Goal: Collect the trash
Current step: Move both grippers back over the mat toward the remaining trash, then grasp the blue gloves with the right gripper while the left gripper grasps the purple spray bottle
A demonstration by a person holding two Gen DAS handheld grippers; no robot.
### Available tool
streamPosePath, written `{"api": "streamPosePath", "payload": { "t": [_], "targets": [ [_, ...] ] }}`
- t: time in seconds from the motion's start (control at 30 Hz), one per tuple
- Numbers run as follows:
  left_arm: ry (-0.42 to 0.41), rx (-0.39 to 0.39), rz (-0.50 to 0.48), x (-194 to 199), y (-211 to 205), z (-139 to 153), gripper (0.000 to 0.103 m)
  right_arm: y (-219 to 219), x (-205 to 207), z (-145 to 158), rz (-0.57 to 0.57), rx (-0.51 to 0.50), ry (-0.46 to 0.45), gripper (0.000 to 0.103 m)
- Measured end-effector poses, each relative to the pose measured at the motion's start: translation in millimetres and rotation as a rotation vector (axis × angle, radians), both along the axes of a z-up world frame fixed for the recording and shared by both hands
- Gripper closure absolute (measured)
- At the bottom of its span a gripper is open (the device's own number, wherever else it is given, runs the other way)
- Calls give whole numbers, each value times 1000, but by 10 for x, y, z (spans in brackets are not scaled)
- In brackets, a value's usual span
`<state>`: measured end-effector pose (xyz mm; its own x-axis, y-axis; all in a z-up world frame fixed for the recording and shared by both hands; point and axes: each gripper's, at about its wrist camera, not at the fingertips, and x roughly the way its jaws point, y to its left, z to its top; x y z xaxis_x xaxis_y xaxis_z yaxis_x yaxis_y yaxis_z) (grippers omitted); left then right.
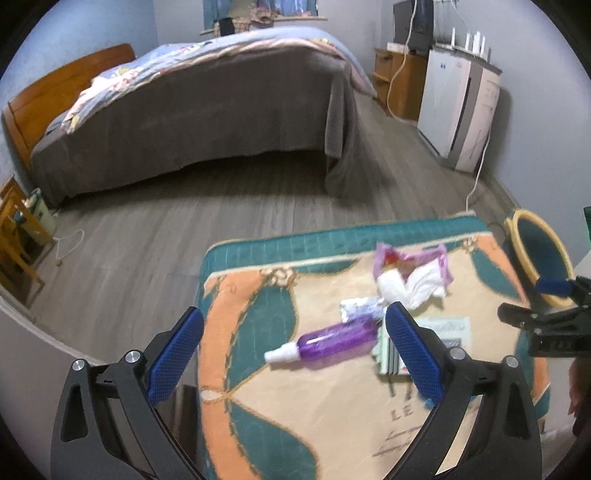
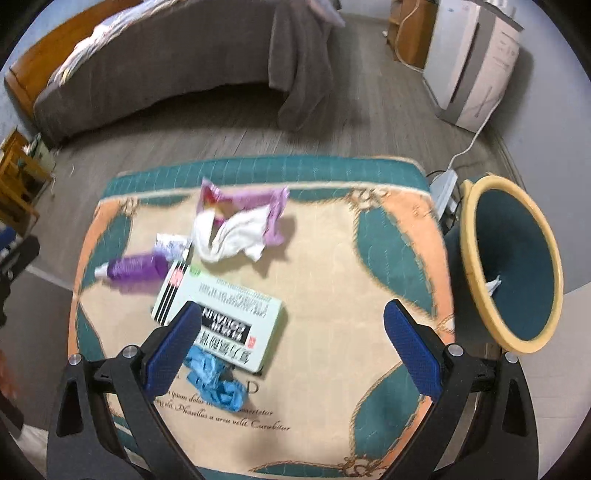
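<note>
Both claws, left [image 1: 295, 354] and right [image 2: 291, 350], gape released above crumpled white tissue [image 2: 232, 236].

A bed [image 1: 207, 110] filled the upper left of the left wrist view, draped in a grey cover [image 1: 229, 122], with a wooden headboard [image 1: 55, 88] at far left. Grey plank flooring [image 1: 155, 229] ran across the middle. At upper right a white appliance [image 1: 454, 107] stood against the pale wall [image 1: 524, 44], a wooden cabinet [image 1: 399, 81] beyond it. A window [image 1: 258, 11] sat at top centre. A white cable [image 1: 476, 177] trailed down the right side.
</note>
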<state>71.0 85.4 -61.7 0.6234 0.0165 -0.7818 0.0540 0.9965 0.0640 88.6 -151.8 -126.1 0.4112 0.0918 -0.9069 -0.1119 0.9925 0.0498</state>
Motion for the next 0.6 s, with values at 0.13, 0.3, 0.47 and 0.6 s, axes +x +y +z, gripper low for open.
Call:
{"api": "streamPosePath", "payload": {
  "t": [0.13, 0.3, 0.47, 0.6],
  "targets": [
    [13, 9, -9, -16, 70, -25, 5, 203, -99, -208, 26, -7, 55, 6],
    [24, -38, 3, -23, 143, -11, 5, 529, -266, -485, 101, -21, 130, 12],
    [26, -24, -12, -41, 138, -20, 5, 726, -389, -724, 176, -68, 214, 75],
    [38, -15, -27, -59, 120, -79, 5, 711, -363, -494, 193, -39, 188, 84]
  ]
}}
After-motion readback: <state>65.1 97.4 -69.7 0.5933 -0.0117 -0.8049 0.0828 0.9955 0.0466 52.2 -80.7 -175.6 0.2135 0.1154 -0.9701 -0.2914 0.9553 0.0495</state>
